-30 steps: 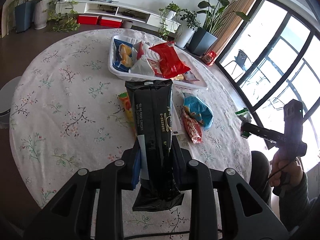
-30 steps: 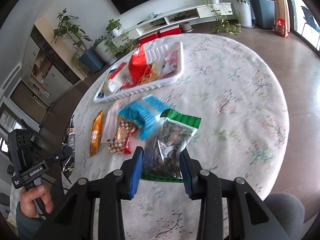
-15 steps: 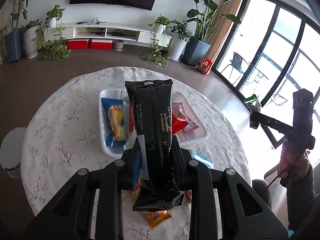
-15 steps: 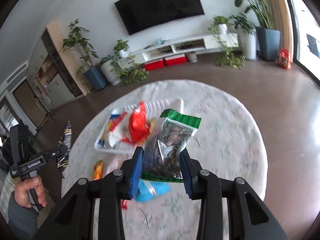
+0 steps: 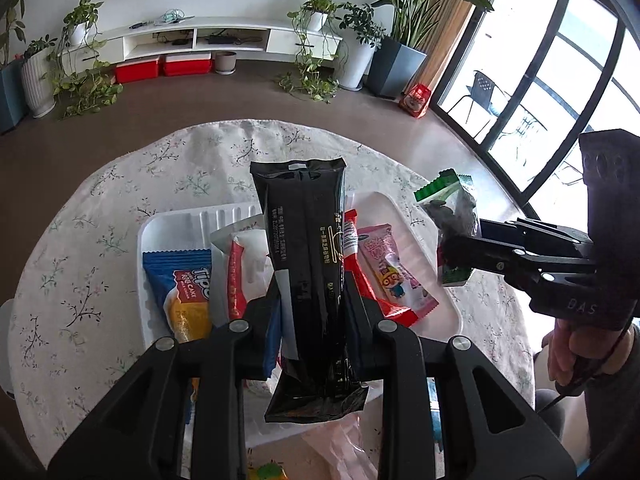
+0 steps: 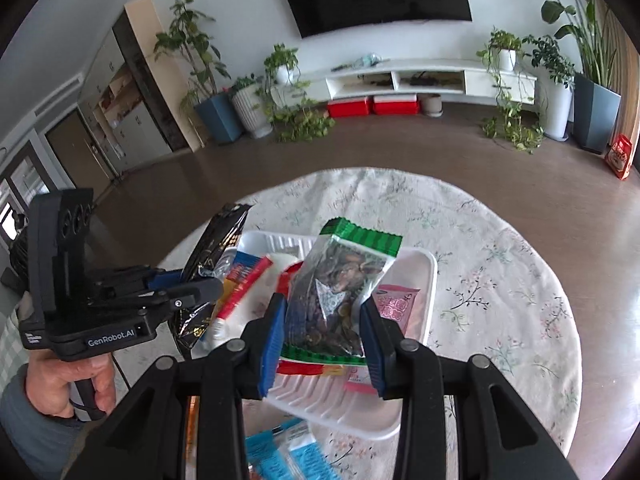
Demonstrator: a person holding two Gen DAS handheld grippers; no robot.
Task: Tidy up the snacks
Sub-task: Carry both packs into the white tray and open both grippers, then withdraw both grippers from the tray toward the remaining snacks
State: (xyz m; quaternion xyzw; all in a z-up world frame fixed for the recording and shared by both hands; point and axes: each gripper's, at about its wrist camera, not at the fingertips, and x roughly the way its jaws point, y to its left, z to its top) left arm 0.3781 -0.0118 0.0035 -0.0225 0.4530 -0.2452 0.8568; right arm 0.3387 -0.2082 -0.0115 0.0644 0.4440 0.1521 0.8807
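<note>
My left gripper [image 5: 310,308] is shut on a long black snack pack [image 5: 306,256] and holds it above the white tray [image 5: 168,224]. My right gripper [image 6: 322,320] is shut on a clear, green-edged bag of dark snacks [image 6: 340,292], also above the tray [image 6: 420,268]. The right gripper shows in the left wrist view [image 5: 456,252] over the tray's right end with its bag [image 5: 454,216]. The left gripper shows in the right wrist view [image 6: 200,292] with the black pack [image 6: 218,240]. The tray holds a blue pack [image 5: 186,280], a red-white pack [image 5: 240,268] and a pink pack [image 5: 390,264].
The round table has a floral cloth [image 5: 100,208]. Blue packs [image 6: 288,452] and an orange pack [image 6: 192,412] lie on the cloth near the tray's front edge. Beyond the table are brown floor, a TV shelf [image 5: 200,36] and potted plants.
Both grippers have risen from the table with their packs and moved forward over the tray. The right gripper has come in close beside the left one.
</note>
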